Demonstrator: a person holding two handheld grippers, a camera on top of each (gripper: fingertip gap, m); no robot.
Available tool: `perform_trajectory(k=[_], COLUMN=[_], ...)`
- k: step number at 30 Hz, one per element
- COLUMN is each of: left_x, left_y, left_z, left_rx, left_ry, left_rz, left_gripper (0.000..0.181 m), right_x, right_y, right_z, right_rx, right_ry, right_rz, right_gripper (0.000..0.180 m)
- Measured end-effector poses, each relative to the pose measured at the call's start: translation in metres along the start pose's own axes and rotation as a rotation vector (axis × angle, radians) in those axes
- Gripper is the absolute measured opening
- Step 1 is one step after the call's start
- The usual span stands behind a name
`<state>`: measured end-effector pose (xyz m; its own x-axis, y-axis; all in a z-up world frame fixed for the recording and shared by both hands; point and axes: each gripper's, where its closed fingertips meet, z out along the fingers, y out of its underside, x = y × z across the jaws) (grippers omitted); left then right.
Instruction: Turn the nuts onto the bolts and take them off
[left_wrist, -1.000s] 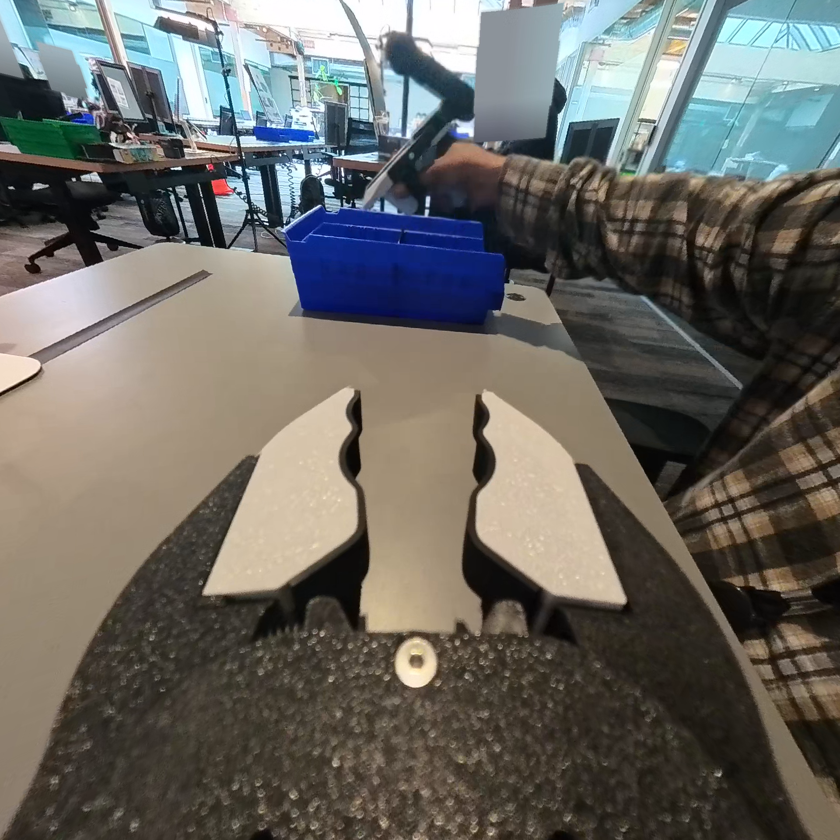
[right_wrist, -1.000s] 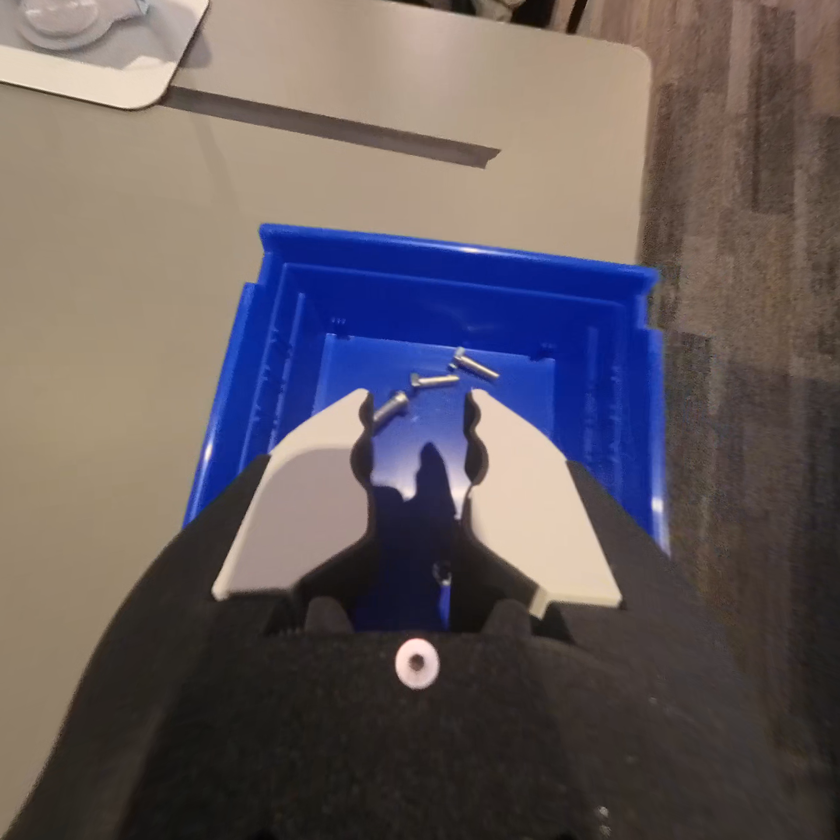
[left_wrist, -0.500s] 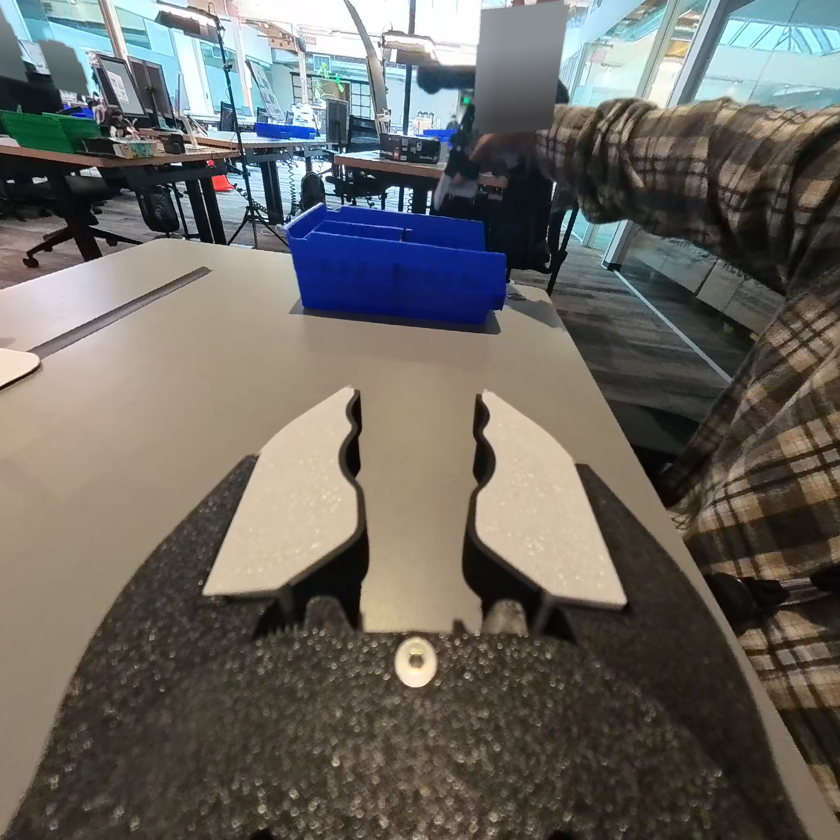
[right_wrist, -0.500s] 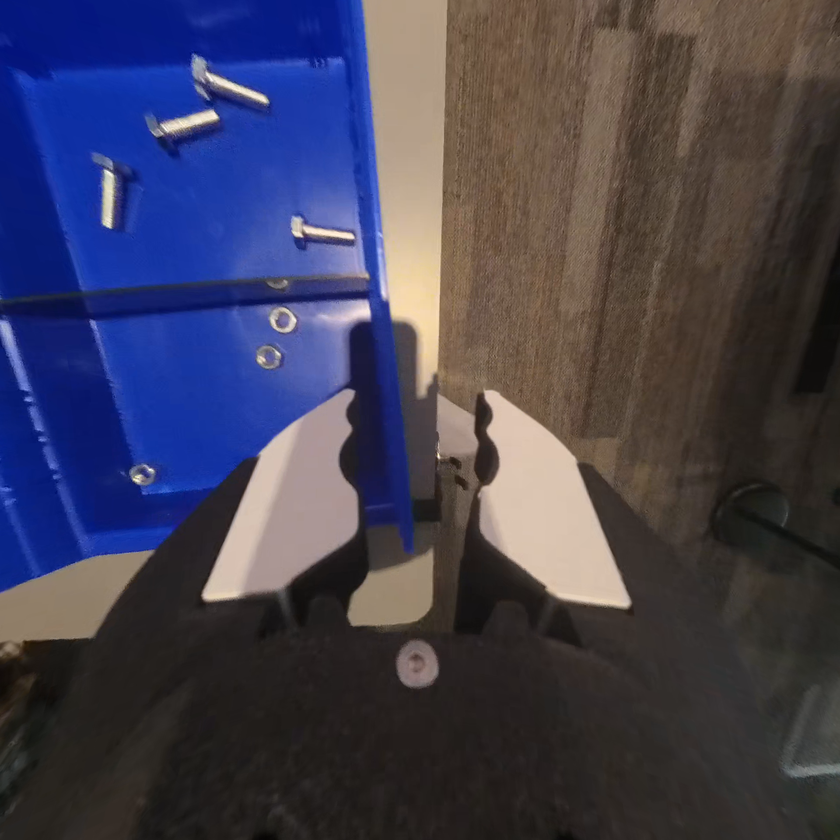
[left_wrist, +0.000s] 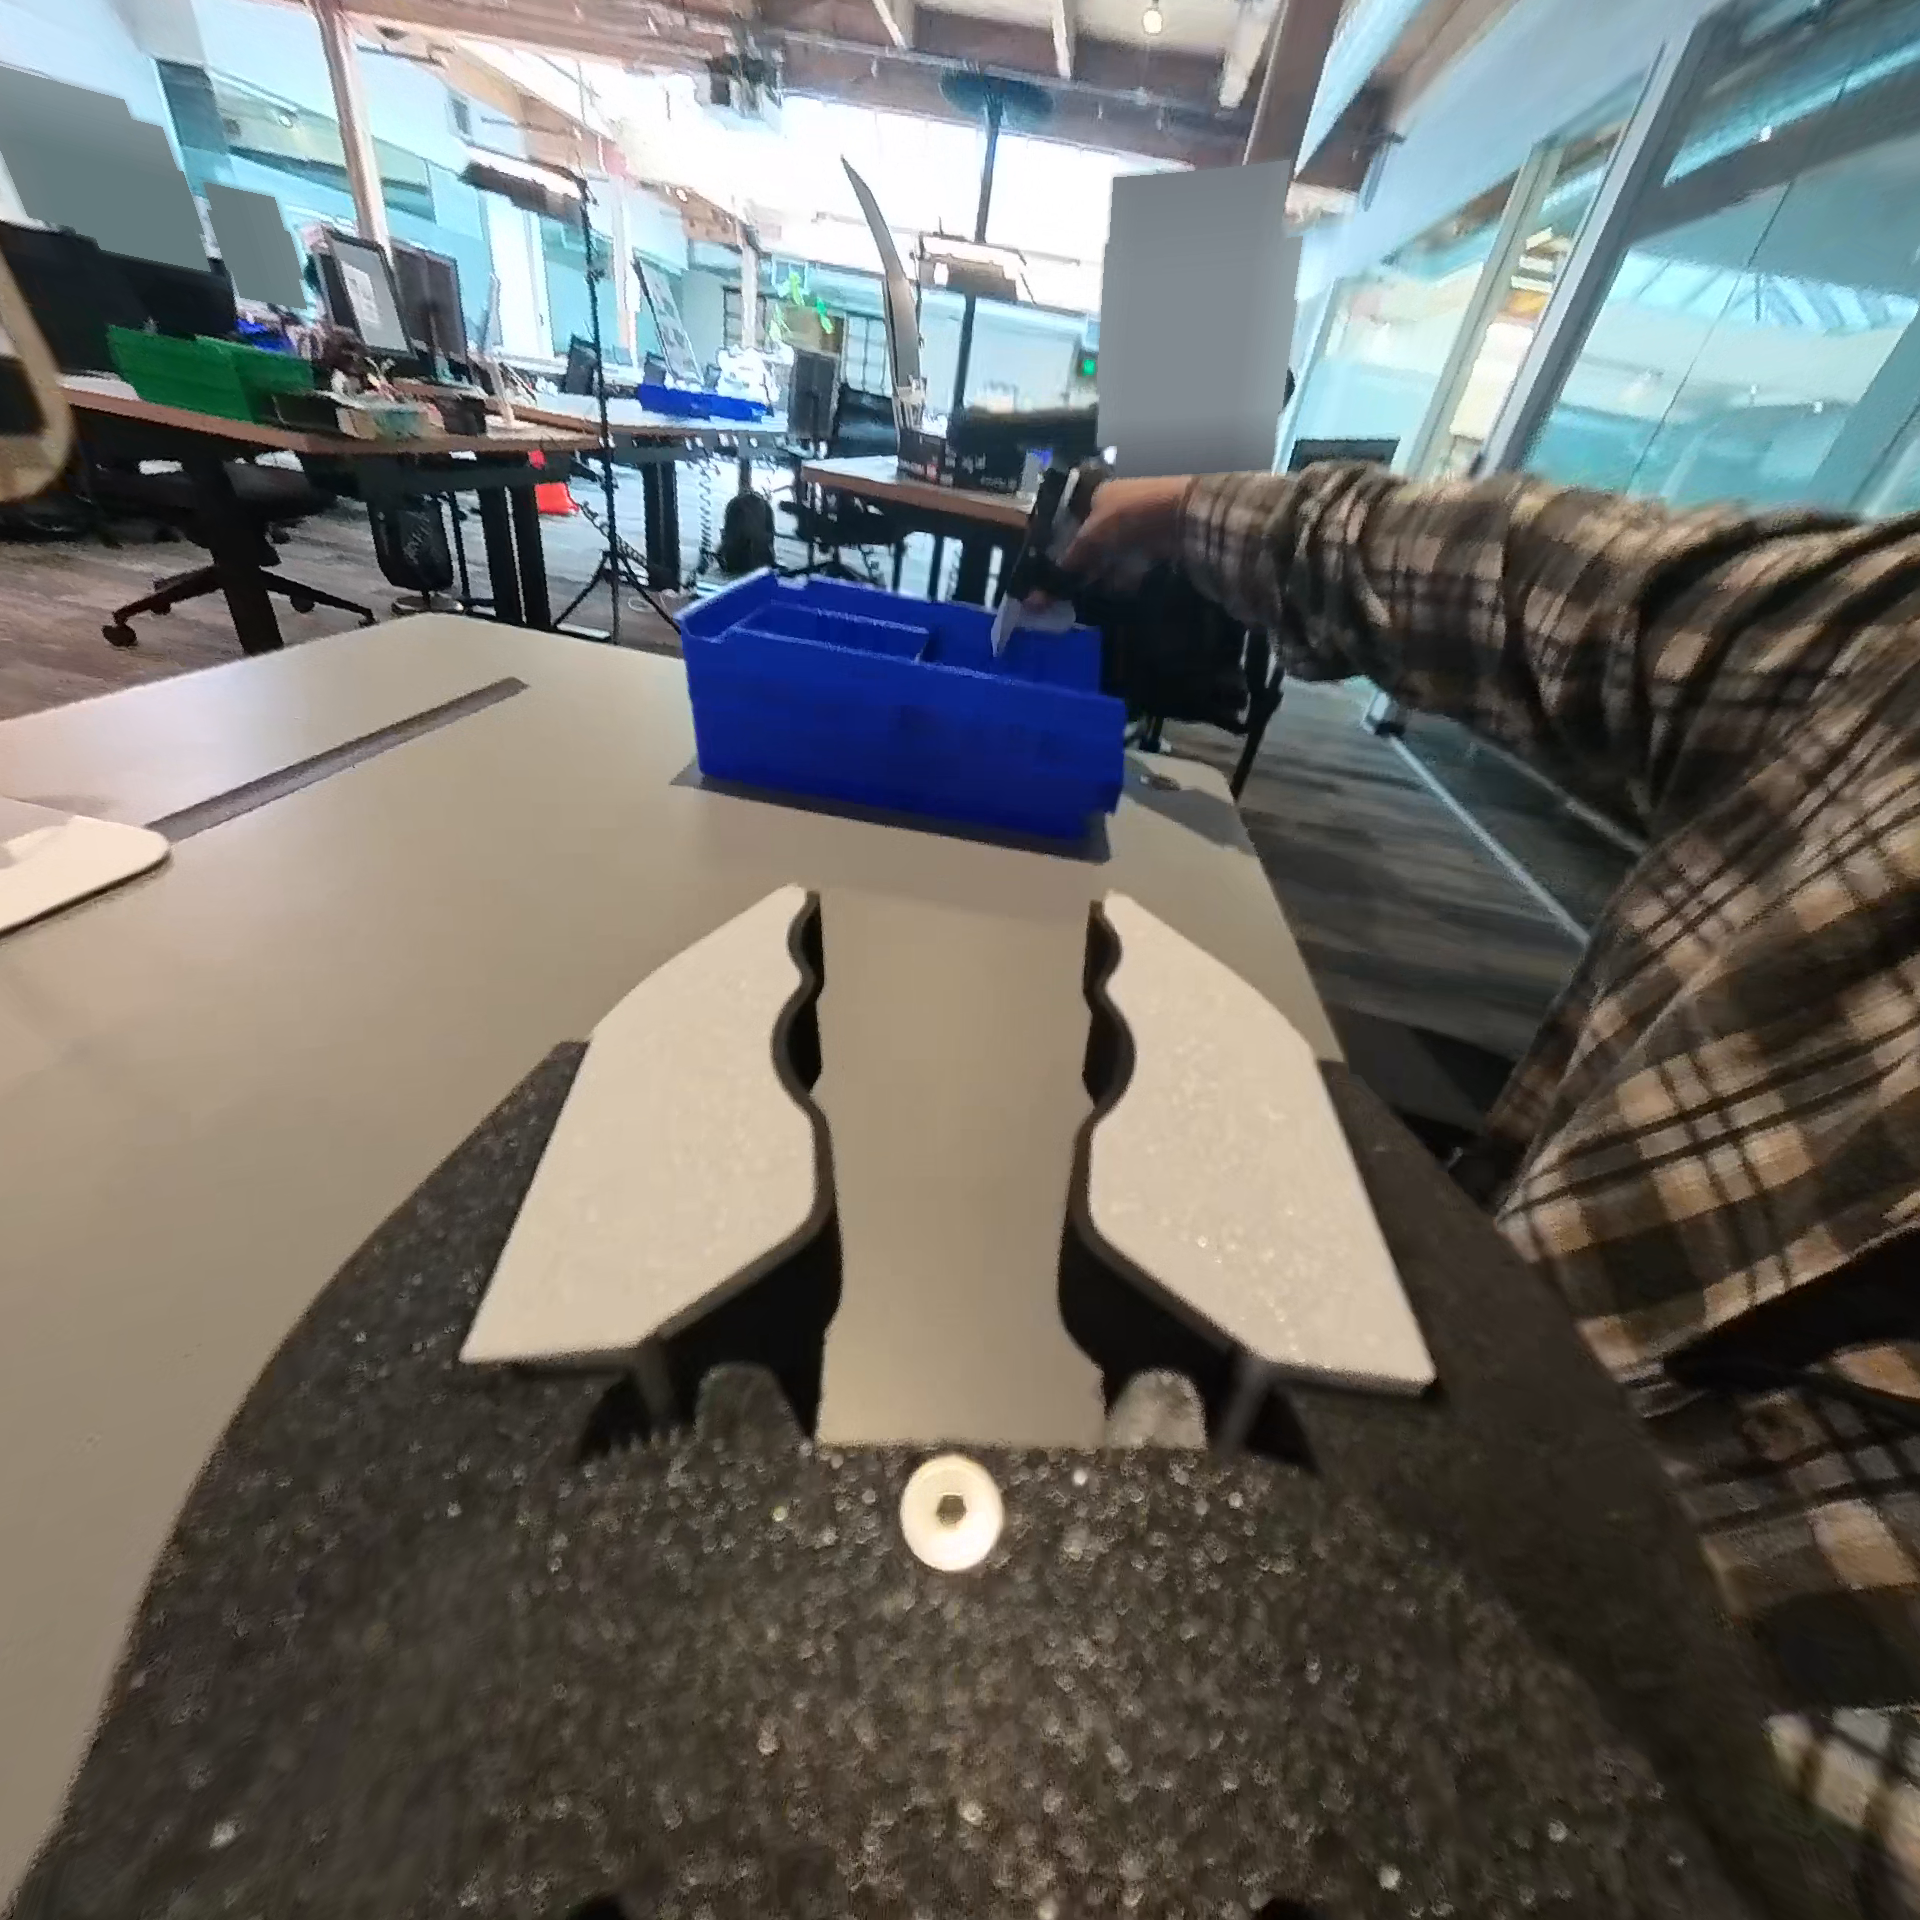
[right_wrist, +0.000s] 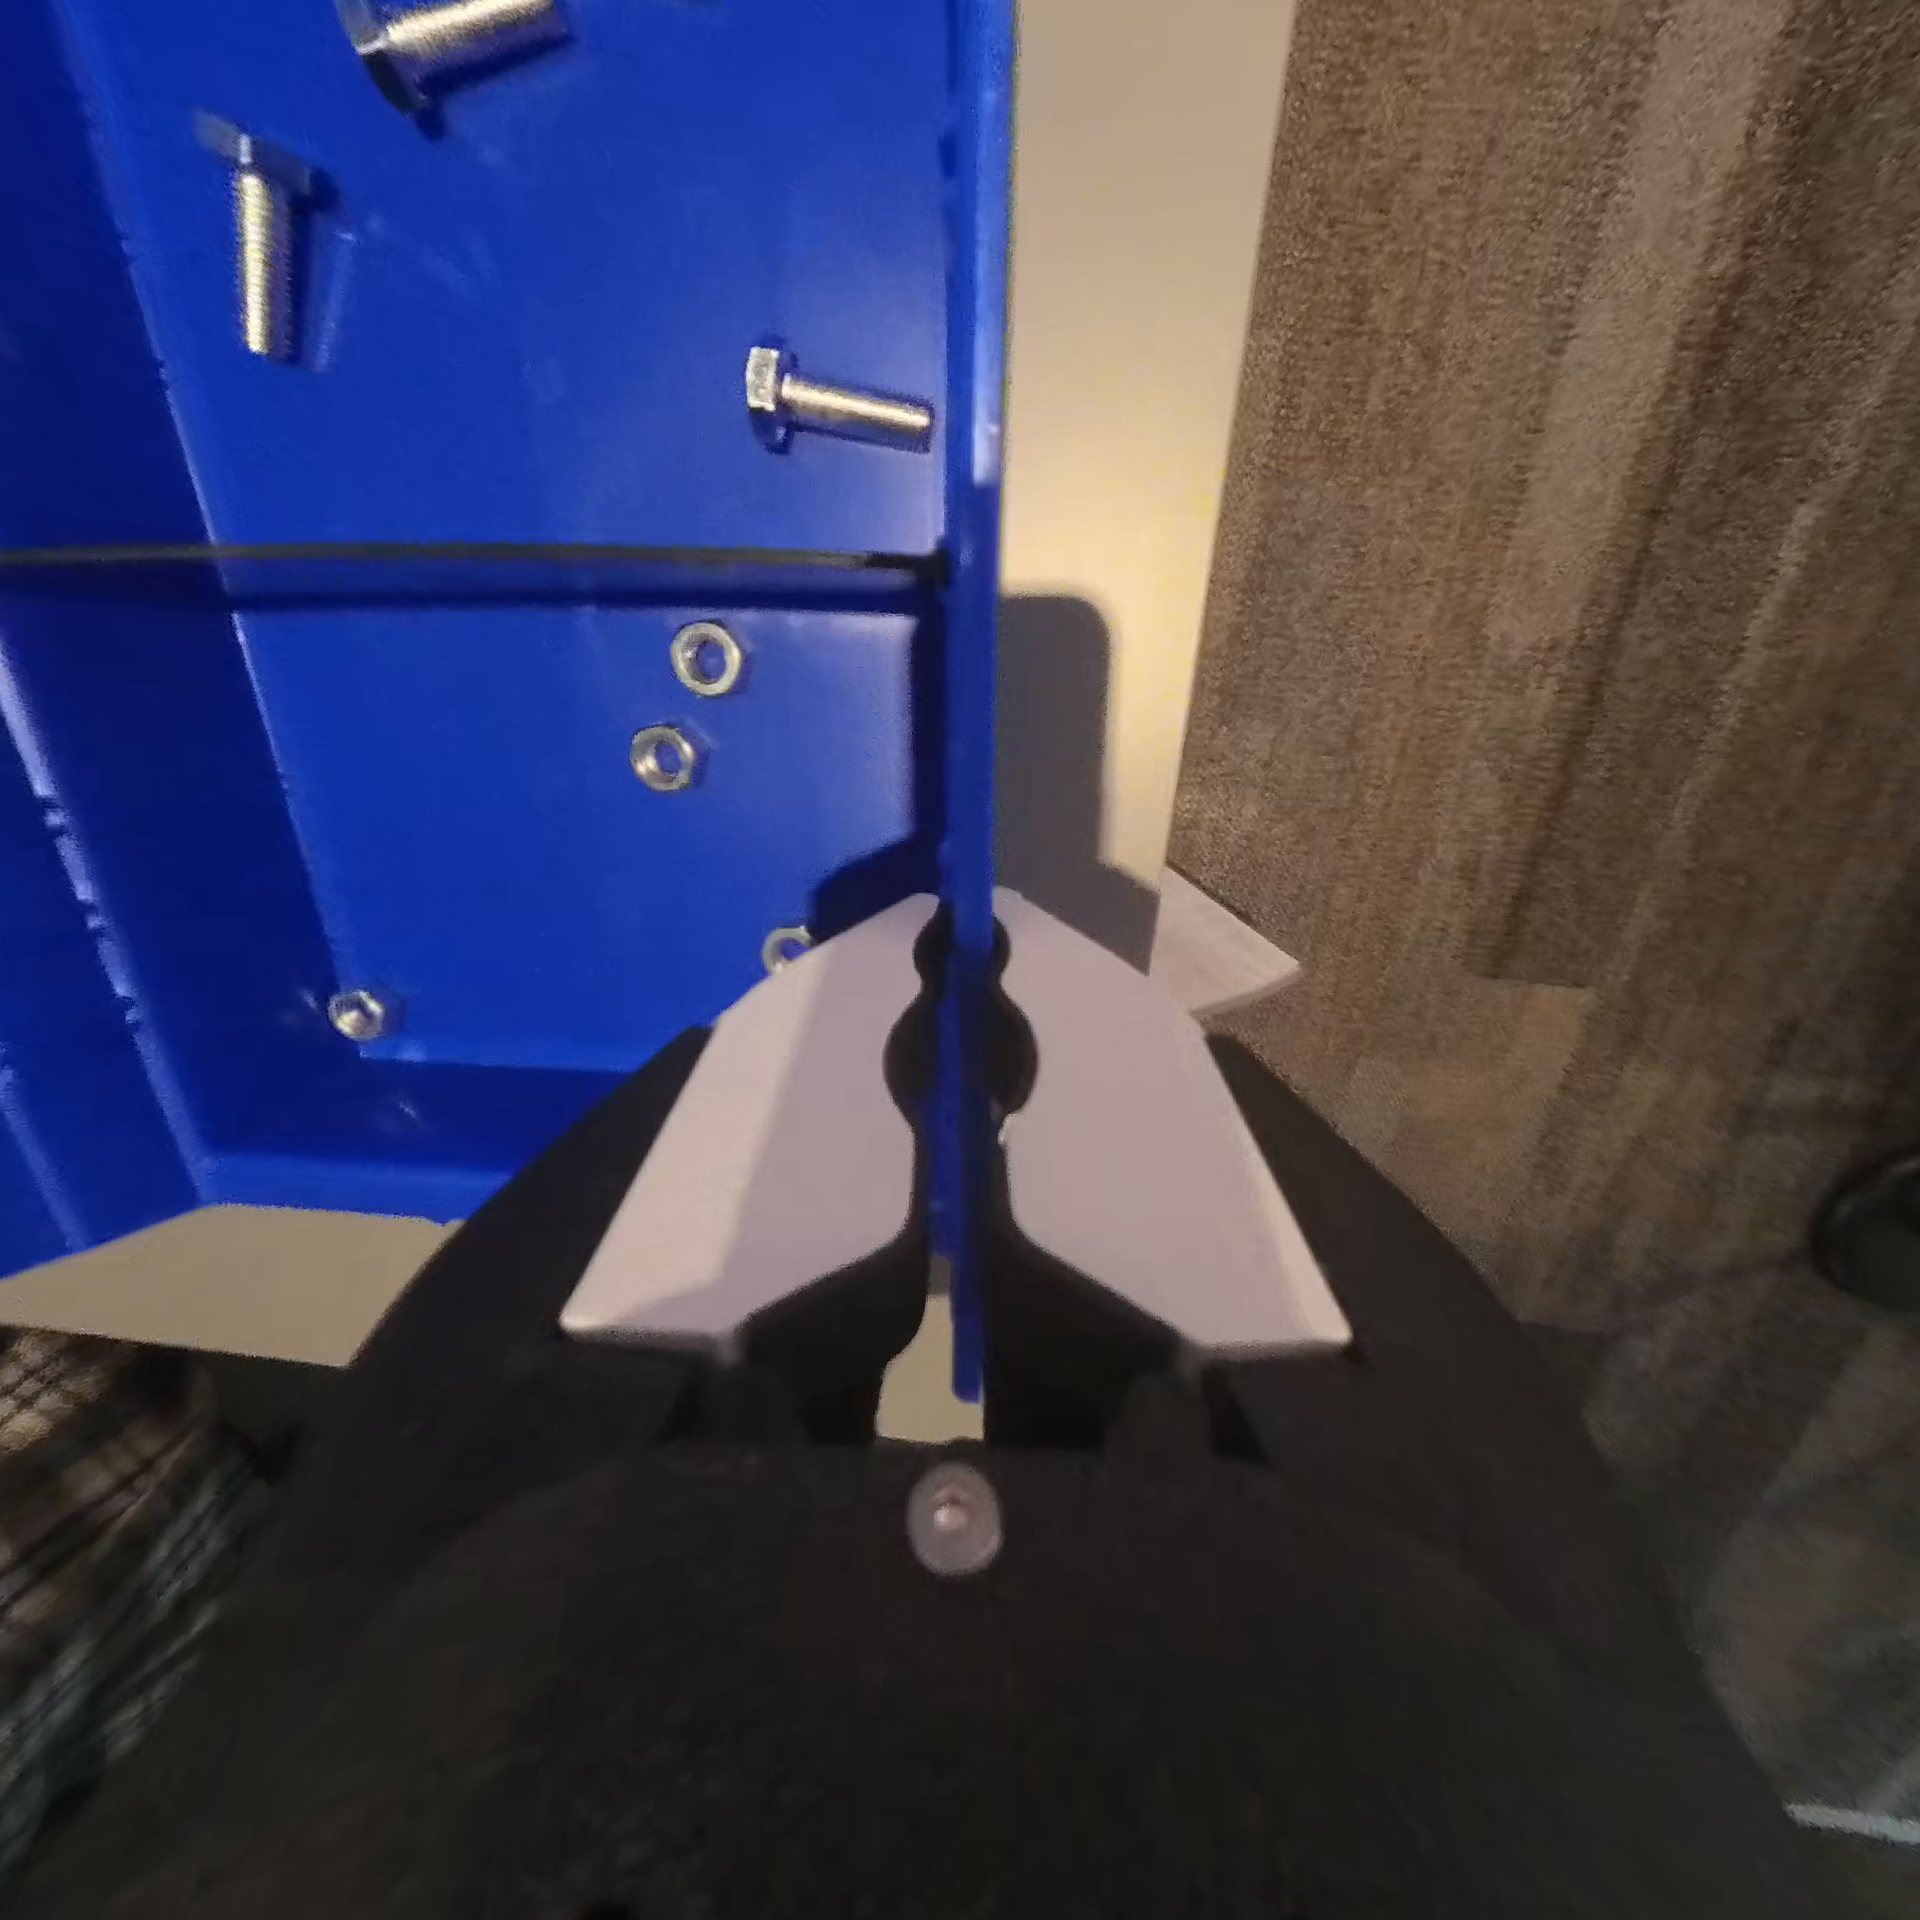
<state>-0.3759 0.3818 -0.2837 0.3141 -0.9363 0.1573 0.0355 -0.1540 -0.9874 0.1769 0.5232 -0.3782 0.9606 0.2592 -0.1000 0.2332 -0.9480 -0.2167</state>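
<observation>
Blue bin (right_wrist: 520, 831) wall is pinched between our right gripper (right_wrist: 961, 925) fingers; nuts (right_wrist: 707, 657) and bolts (right_wrist: 831, 403) lie inside, left of them. Our left gripper (left_wrist: 951, 914) gapes wide, empty, over the table (left_wrist: 364, 935), farther from the bin.

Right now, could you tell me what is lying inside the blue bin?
The blue bin holds loose bolts in the far compartment and nuts in the near one, split by a divider. The right gripper, clamped on the bin's wall, half-hides one nut; the bin's left part is out of view.
</observation>
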Motion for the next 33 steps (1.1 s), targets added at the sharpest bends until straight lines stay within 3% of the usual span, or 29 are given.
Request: perform_trajectory(k=[8,18,33], left_x=[0.028,0.051,0.051], left_y=[-0.020,-0.035,-0.048], left_z=[-0.060,-0.133,-0.172], left_rx=[0.151,0.248,0.331], left_ry=[-0.060,-0.191,-0.241], left_rz=[-0.144,-0.193,-0.175], left_gripper=[0.047,0.047,0.047], right_x=[-0.034,-0.125,-0.302], right_y=[-0.001,-0.018,-0.040], right_z=[0.004,0.016,0.038], right_rx=[0.021,0.057,0.062], right_ry=[-0.014,-0.055,-0.096], right_rz=[-0.010,-0.099,-0.214], right_gripper=[0.003,0.006,0.006])
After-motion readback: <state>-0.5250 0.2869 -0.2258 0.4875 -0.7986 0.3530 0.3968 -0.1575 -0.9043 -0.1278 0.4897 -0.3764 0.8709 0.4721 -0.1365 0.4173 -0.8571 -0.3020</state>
